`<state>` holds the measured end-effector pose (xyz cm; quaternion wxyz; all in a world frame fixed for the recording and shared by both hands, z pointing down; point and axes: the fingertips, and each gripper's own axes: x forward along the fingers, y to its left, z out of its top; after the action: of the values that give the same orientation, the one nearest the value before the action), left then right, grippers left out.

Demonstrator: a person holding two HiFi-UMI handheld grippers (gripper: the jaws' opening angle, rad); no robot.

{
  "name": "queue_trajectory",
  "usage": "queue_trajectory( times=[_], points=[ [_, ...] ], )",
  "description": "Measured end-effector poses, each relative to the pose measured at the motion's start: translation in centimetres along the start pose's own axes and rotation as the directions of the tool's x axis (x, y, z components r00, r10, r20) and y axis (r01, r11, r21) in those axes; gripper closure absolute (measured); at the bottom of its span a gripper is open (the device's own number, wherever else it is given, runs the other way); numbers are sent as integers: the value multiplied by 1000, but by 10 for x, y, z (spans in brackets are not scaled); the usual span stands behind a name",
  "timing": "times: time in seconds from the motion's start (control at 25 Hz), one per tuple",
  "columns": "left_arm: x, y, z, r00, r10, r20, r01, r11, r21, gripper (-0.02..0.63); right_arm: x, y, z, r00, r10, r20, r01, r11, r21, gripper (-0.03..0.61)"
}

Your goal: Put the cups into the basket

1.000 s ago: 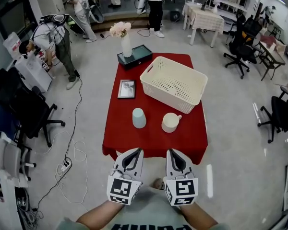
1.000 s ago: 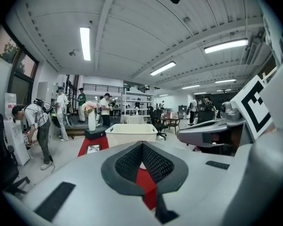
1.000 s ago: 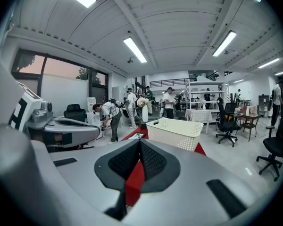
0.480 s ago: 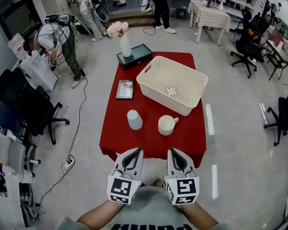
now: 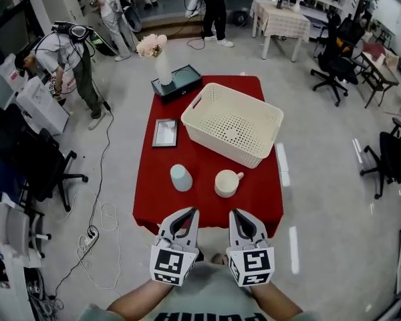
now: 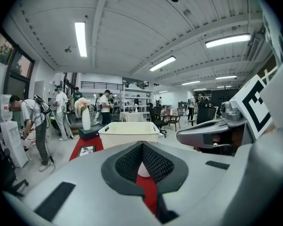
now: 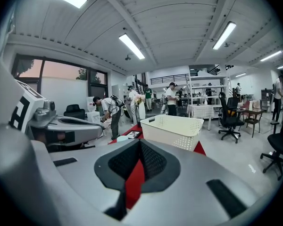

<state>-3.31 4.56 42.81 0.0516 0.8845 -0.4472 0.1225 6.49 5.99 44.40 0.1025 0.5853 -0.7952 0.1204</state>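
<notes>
Left hand-held gripper [image 5: 187, 214] and right hand-held gripper [image 5: 237, 214] shut, empty — ahead, we have cup [image 5: 181, 177] and mug [image 5: 226, 183] outside the basket [image 5: 220, 148].

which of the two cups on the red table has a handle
The cream cup, the right-hand one in the head view: its handle sticks out toward the basket. The pale blue cup to its left has no handle.
</notes>
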Motion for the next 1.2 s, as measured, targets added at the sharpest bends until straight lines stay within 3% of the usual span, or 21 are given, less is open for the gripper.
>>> queue_trajectory(
  times=[0.48,0.88,1.2],
  points=[
    [50,30,14,990,-143,19,142,990,21,611,43,-6,15,992,-115,-43,114,993,-18,566],
    [68,50,0,966,-258,1,258,966,6,611,70,2,10,974,-203,-100,201,979,-29,561],
    [84,52,-15,959,-279,-42,279,960,-14,611,88,-9,-11,963,-185,-193,177,982,-60,386]
  ],
)
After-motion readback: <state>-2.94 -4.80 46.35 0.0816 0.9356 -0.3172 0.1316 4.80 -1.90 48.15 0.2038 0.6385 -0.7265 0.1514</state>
